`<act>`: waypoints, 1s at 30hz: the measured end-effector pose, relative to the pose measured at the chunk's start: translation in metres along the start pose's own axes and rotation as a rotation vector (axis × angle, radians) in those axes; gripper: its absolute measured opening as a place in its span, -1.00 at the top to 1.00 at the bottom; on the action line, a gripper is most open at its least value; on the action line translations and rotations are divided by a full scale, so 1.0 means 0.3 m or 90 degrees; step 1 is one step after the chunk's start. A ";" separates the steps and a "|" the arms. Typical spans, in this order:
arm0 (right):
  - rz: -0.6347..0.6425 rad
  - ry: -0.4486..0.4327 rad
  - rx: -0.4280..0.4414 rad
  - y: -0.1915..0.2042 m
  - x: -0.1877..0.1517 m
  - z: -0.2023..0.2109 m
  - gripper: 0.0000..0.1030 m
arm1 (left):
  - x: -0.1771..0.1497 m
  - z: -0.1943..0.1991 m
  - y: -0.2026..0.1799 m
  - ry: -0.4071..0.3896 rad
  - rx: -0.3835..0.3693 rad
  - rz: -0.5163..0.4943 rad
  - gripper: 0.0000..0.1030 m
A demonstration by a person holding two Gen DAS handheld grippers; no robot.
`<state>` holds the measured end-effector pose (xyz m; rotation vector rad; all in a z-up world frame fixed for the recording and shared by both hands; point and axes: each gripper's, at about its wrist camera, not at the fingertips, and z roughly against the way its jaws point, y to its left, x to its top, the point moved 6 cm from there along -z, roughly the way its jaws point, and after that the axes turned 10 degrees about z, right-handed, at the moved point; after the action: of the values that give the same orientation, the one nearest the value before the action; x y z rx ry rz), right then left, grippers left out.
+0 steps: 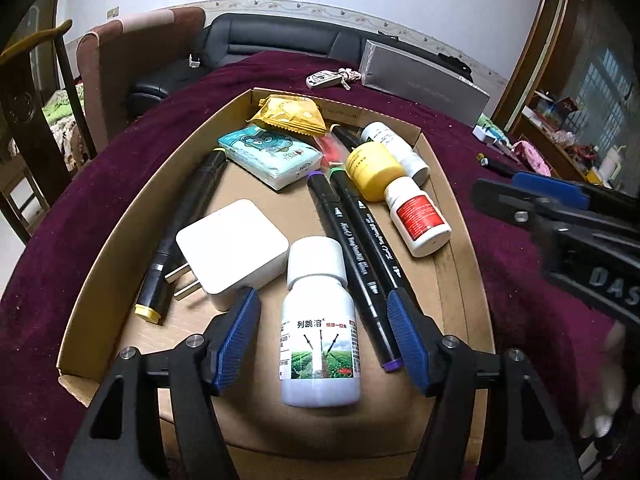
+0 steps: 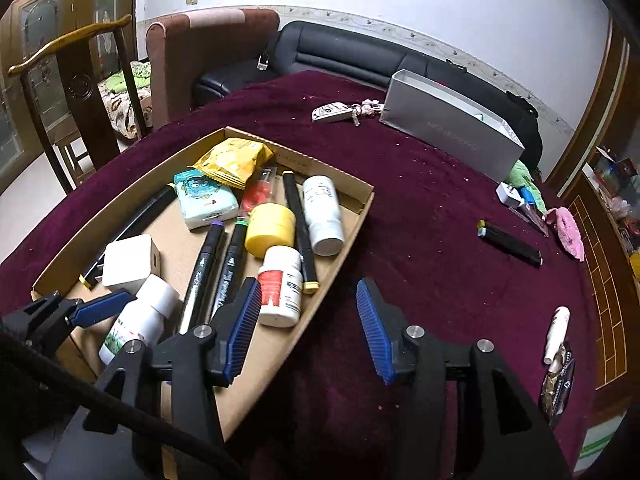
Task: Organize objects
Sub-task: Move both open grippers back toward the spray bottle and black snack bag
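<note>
A shallow cardboard box [image 1: 120, 248] on the dark red cloth holds several items. A white bottle with a green label [image 1: 320, 336] lies in its near end, between the fingers of my left gripper [image 1: 322, 336], which is open with a gap on each side of the bottle. Beside it lie a white charger [image 1: 232, 248], two black markers [image 1: 352, 248], a yellow jar [image 1: 372, 168] and a red-labelled bottle [image 1: 420, 220]. My right gripper [image 2: 307, 308] is open and empty over the box's right rim [image 2: 352, 196]. A black marker [image 2: 510, 244] lies loose on the cloth.
On the cloth outside the box are keys [image 2: 340, 111], a long grey box [image 2: 448, 128], a white plug [image 2: 508, 194], a pink item [image 2: 568, 232], a small white tube [image 2: 557, 332] and a dark packet [image 2: 558, 384]. A wooden chair [image 2: 80, 80] and a sofa stand beyond the table.
</note>
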<state>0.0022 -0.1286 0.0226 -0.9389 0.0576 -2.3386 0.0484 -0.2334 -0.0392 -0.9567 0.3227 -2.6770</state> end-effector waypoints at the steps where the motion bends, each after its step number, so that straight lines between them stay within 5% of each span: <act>1: -0.004 -0.003 0.001 -0.008 -0.004 0.007 0.06 | -0.001 -0.002 -0.002 0.000 0.004 -0.002 -0.19; 12: -0.023 -0.050 -0.031 -0.099 -0.045 0.105 -0.09 | -0.011 -0.017 -0.027 0.009 0.040 -0.040 -0.34; 14: -0.027 -0.054 -0.033 -0.118 -0.056 0.116 -0.09 | -0.017 -0.026 -0.036 0.017 0.056 -0.055 -0.62; 20: -0.052 -0.058 -0.041 -0.195 -0.099 0.140 -0.10 | -0.041 -0.059 -0.062 0.043 0.112 -0.101 -0.93; 30: -0.094 -0.062 -0.049 -0.316 -0.167 0.158 -0.15 | -0.046 -0.058 -0.057 0.053 0.107 -0.101 -0.98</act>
<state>0.0110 -0.0155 0.0514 -1.1283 0.0394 -2.4358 0.0442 -0.2107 -0.0552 -0.8543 0.0377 -2.8385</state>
